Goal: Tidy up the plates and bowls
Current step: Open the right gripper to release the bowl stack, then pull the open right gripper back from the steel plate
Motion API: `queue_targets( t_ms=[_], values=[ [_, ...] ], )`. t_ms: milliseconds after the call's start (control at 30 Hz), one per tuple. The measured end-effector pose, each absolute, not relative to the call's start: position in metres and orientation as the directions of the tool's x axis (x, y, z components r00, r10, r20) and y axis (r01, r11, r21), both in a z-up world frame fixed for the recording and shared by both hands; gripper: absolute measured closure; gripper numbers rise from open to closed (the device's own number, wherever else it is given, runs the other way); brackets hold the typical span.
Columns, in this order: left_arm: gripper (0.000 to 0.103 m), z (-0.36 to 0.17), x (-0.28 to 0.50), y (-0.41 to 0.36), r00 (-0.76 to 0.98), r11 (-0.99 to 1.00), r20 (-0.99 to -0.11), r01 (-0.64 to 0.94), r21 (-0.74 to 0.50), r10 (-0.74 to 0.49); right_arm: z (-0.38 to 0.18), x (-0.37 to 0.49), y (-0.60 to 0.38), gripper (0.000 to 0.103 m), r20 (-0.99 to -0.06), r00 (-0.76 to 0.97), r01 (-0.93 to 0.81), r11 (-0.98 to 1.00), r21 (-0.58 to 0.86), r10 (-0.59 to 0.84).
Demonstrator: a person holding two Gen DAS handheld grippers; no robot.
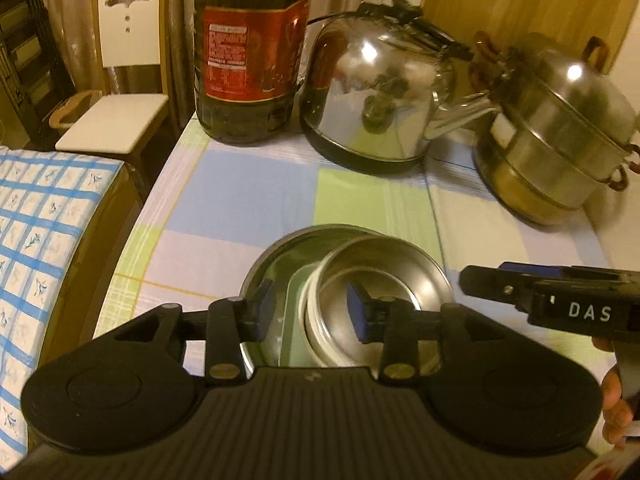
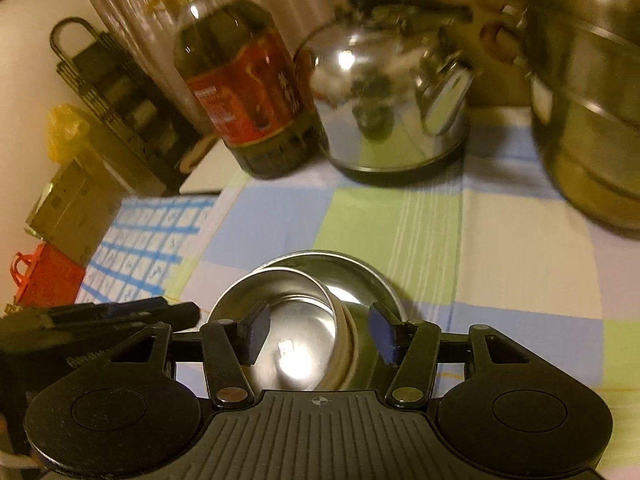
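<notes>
At the near middle of the worktop (image 1: pixel 360 208) I see a small steel bowl (image 1: pixel 384 280) sitting tilted inside a larger steel bowl (image 1: pixel 280 252), with a flat rectangular dish (image 1: pixel 294 316) wedged under it, all resting on the pastel checked cloth (image 2: pixel 400 220). My left claw (image 1: pixel 316 312) hangs just above this stack, its blue pads (image 1: pixel 356 312) spread apart and pressing on nothing. My right claw (image 2: pixel 318 330) hovers over the same bowls from the other side, likewise released, pads clear of the rim. Beyond the stack stand a dark bottle with a red label (image 1: pixel 252 48), a shiny kettle (image 1: pixel 376 92) and a tiered steel steamer pot (image 1: pixel 560 128). Off the worktop's left edge are a white chair (image 1: pixel 124 68) and a blue-checked cloth (image 1: pixel 44 240).
</notes>
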State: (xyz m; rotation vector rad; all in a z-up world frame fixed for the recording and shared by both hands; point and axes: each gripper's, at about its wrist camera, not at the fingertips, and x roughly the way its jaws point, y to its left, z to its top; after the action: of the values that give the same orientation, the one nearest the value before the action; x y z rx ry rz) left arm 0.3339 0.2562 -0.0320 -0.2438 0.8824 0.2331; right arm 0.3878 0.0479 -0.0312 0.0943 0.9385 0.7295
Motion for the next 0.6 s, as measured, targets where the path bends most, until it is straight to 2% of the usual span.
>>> queue_targets(
  t_ms=[367, 600],
  values=[
    [0.068, -0.029, 0.262, 0.205, 0.615, 0.958, -0.786, -0.254, -0.133, 0.054, -0.034, 0.302, -0.004, 0.048, -0.714, 0.423, -0.549, 0.784, 0.288, 0.558],
    [0.068, -0.030, 0.226, 0.160, 0.612, 0.969, -0.789, -0.221, -0.107, 0.053, -0.032, 0.265, -0.038, 0.048, -0.722, 0.406, -0.522, 0.791, 0.320, 0.560]
  ],
)
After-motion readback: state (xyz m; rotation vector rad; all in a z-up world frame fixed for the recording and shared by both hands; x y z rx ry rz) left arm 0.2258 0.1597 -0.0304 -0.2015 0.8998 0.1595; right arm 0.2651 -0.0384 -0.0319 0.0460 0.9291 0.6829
